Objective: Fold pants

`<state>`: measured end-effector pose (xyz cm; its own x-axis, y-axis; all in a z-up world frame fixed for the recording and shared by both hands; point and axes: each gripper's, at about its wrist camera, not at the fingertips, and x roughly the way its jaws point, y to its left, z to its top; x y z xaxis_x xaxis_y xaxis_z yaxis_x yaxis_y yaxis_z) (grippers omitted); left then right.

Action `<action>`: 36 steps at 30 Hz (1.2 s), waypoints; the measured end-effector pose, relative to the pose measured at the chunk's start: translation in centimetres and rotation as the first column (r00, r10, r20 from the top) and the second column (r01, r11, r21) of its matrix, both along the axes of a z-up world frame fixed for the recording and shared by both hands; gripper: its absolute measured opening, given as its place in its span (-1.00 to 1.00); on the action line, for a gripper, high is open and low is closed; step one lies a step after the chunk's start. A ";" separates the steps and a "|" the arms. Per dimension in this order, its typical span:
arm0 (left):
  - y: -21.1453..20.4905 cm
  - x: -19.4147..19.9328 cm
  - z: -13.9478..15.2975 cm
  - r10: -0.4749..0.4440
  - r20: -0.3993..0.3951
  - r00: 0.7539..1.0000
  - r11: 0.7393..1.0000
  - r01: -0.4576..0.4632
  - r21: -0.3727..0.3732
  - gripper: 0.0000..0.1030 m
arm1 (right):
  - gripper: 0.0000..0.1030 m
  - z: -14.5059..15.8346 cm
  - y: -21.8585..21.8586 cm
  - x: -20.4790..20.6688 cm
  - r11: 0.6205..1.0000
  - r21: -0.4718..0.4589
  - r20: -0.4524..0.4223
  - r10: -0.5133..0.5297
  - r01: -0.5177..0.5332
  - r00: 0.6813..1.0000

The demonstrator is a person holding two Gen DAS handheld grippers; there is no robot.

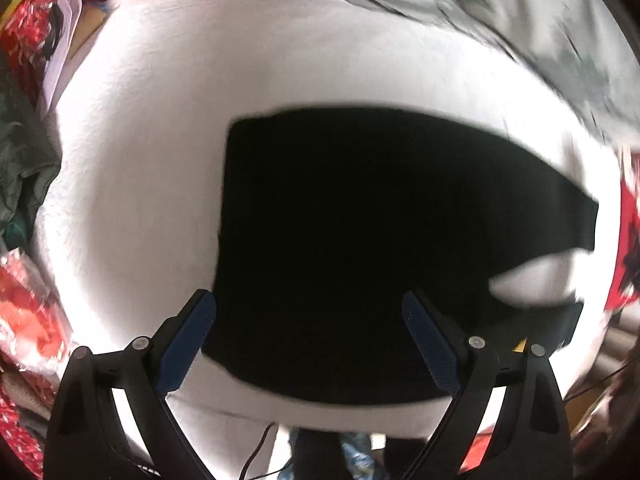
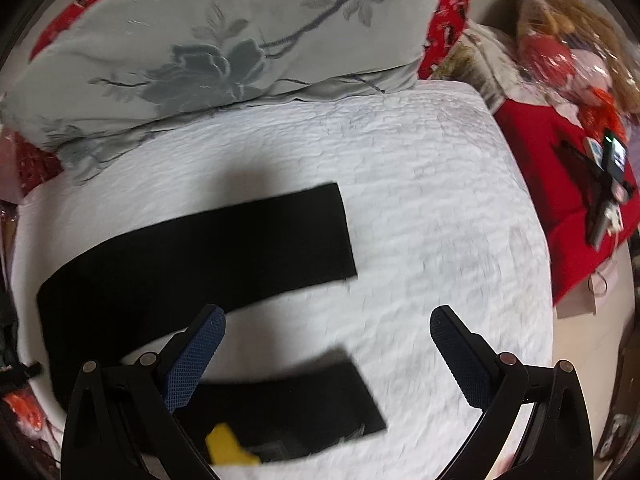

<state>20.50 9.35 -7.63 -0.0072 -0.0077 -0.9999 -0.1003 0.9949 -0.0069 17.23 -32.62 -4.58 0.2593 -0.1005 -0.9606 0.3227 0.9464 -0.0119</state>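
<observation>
Right wrist: one black pants [image 2: 200, 252], two legs.

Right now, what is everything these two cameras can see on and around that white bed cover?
Pants: one pair, black, spread flat on the white cover, legs apart.
Quilted cover: one, white, under the pants.
Pillow: one, pale grey-green with a flower pattern, at the cover's far edge.
Red cloth: one, right of the cover, with small electronic devices lying on it.
Plastic-wrapped bundle: red, pink and tan, far right; contents unclear.
Yellow tag: one, beside the nearer pant leg.
Left tool: black with blue pads, open, above the pants.
Right tool: same colours, open, above the nearer leg.
</observation>
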 end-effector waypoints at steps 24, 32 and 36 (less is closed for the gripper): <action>5.6 6.8 -6.8 0.180 -0.023 0.983 0.980 -0.182 -0.082 0.85 | 0.25 -9.8 -3.5 8.6 0.989 0.134 -0.075 0.066 -0.055 0.995; 5.8 7.2 -8.4 0.223 -0.019 0.975 0.966 -0.223 -0.130 0.44 | -0.67 -9.1 -2.7 8.6 0.975 0.196 -0.032 0.115 -0.106 0.993; 6.6 7.0 -7.8 0.261 -0.011 0.965 0.950 -0.258 -0.177 -0.22 | -0.74 -8.3 -1.8 8.9 0.972 0.191 -0.019 0.144 -0.137 0.989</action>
<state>27.52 15.99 -15.45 0.0305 -0.1829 -0.9827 -0.3537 0.9175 -0.1818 26.13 -34.38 -12.85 0.2258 0.1188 -0.9669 0.1887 0.9684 0.1631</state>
